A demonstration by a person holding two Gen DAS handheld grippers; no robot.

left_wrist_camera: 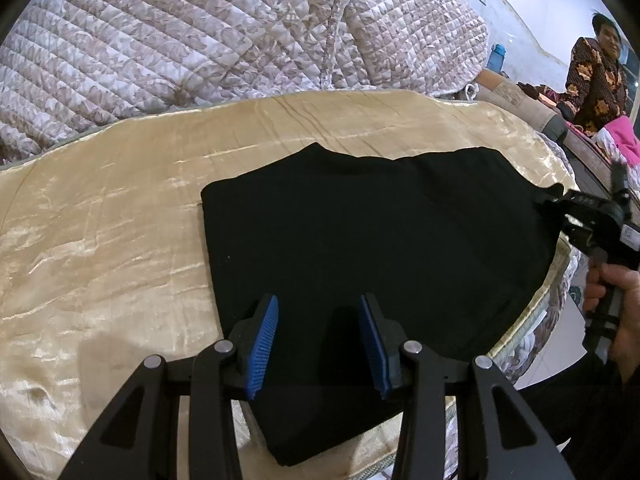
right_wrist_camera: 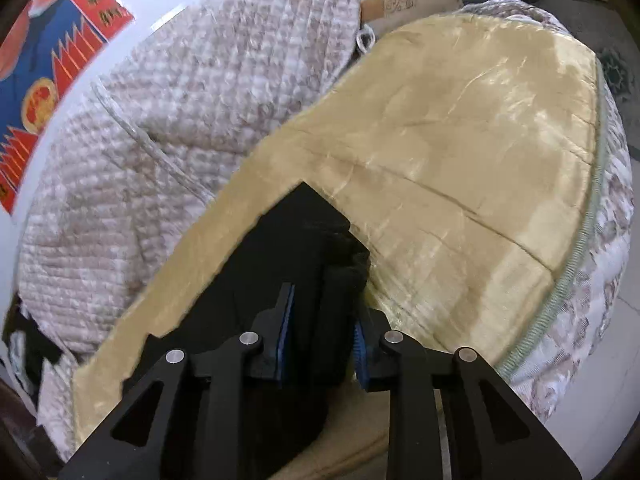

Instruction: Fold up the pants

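Broadly, we see a bed spread with a shiny golden cover [left_wrist_camera: 100,220] [right_wrist_camera: 460,140], and behind it a heap of quilted bedding [left_wrist_camera: 200,32] [right_wrist_camera: 180,100] with a pale leafy print. On the golden cover lie the black pants [left_wrist_camera: 380,232] [right_wrist_camera: 288,248], folded into a wide flat block whose near edge reaches the side of the bed closest to us.

Our left gripper [left_wrist_camera: 318,344] hovers over the near part of the pants with its jaws spread wide and nothing between them; its blue ribbed pads [left_wrist_camera: 264,344] stand well apart. Our right gripper [right_wrist_camera: 320,332] [left_wrist_camera: 558,200] is at the right-hand corner of the pants. In the right wrist view a bunched fold of black cloth sits between its pads, and in the left wrist view its tip meets the raised corner of the fabric, so we read it as pinching the pants there. Our right hand [left_wrist_camera: 616,300] wraps the handle.

On the wall at the left of the right wrist view hangs a red and blue poster [right_wrist_camera: 52,60]. Far to the right, a bystander in a patterned top [left_wrist_camera: 596,80] stands beyond the bed, beside something pink [left_wrist_camera: 624,136].
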